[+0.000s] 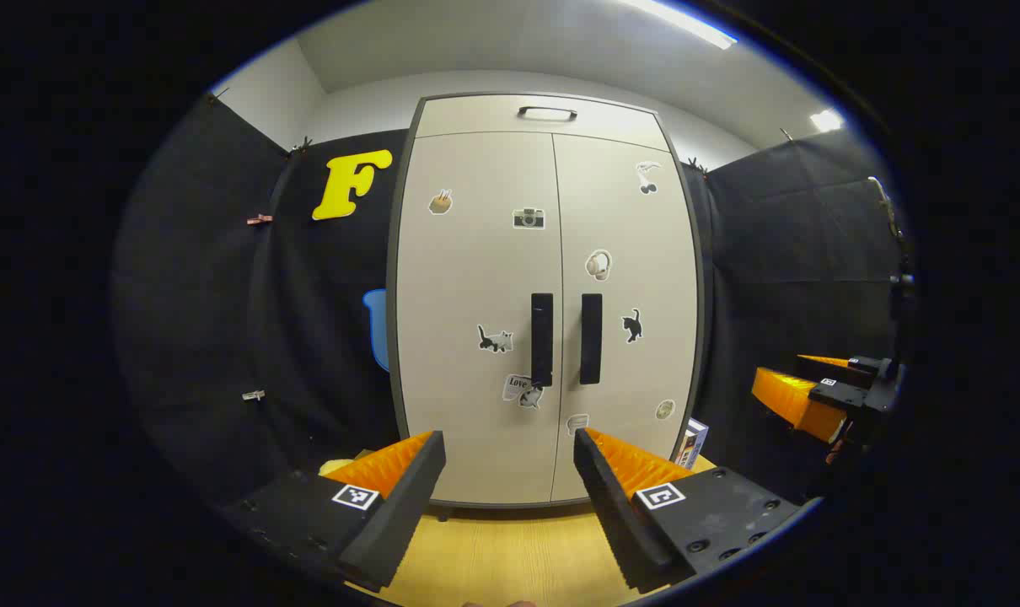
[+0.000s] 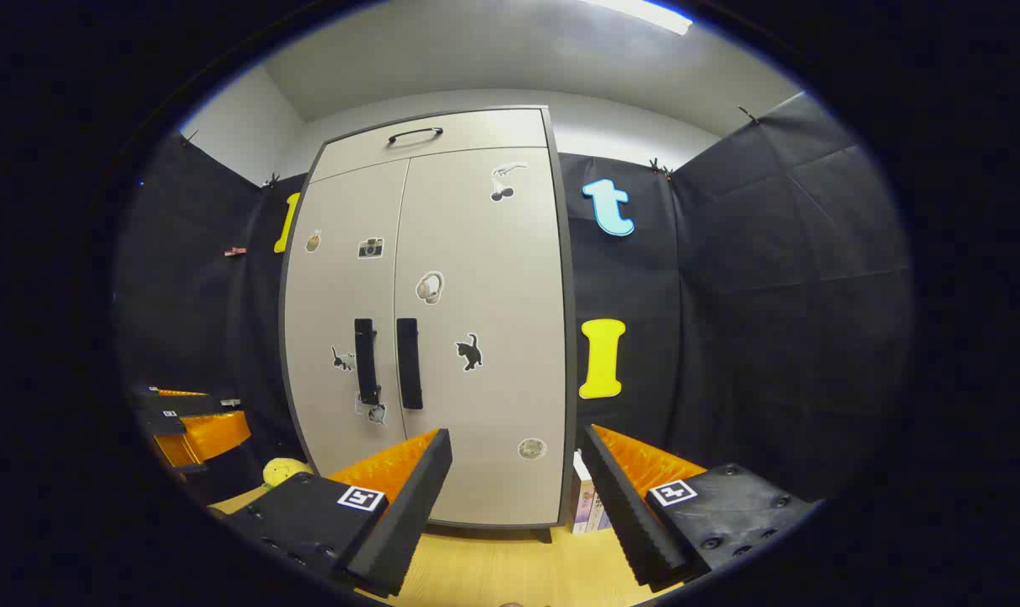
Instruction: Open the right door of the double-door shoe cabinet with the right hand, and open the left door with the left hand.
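A pale double-door shoe cabinet (image 1: 552, 126) stands ahead on a wooden floor, both doors closed. Its left door (image 1: 476, 278) carries a dark vertical handle (image 1: 542, 339); the right door (image 1: 628, 270) has a matching handle (image 1: 591, 339). My left gripper (image 1: 510, 451) is open, well short of the doors, roughly centred below the handles. In the right gripper view the cabinet (image 2: 468, 126) sits left of centre, with the left handle (image 2: 364, 361) and right handle (image 2: 408, 363). My right gripper (image 2: 517, 447) is open, low and to the right of the handles. It also appears at the right edge of the left gripper view (image 1: 813, 388).
Black cloth walls close in on both sides. A small box (image 1: 693, 443) leans by the cabinet's right foot, seen also as books (image 2: 588, 506). A yellow soft object (image 2: 284, 469) lies on the floor at the left. A drawer with a handle (image 1: 547, 113) tops the cabinet.
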`<state>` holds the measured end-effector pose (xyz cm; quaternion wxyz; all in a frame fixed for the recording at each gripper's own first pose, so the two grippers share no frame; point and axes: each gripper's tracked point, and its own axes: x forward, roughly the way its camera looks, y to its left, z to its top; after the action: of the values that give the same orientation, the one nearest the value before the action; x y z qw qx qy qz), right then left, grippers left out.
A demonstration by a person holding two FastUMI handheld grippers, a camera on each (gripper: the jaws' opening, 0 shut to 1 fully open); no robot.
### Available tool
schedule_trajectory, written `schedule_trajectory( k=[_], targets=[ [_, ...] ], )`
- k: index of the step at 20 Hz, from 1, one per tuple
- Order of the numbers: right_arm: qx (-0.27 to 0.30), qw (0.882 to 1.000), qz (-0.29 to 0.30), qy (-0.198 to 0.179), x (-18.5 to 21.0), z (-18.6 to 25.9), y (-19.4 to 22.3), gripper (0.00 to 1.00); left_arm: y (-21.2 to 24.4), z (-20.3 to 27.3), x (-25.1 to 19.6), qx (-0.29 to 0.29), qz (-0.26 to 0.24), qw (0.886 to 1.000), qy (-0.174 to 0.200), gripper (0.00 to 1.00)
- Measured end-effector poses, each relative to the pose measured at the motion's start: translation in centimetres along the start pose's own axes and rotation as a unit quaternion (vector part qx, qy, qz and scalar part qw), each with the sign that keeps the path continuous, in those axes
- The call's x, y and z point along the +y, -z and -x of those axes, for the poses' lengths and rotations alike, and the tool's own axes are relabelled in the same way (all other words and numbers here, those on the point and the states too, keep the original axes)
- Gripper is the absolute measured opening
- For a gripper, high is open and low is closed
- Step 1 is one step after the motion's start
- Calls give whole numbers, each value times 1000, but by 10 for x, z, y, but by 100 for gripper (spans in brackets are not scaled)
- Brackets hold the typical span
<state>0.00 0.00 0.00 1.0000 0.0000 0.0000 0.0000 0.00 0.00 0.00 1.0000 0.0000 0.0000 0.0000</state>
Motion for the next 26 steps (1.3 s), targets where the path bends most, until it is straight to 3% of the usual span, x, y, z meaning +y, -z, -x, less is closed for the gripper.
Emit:
schedule_trajectory(
  k=[7,26],
  targets=[
    [16,1000,7,17,10,3,12,98,9,-8,9,8,12,1000,22,95],
    [16,1000,18,20,40,-23,8,98,21,-26,38,7,33,999,23,95]
  ],
)
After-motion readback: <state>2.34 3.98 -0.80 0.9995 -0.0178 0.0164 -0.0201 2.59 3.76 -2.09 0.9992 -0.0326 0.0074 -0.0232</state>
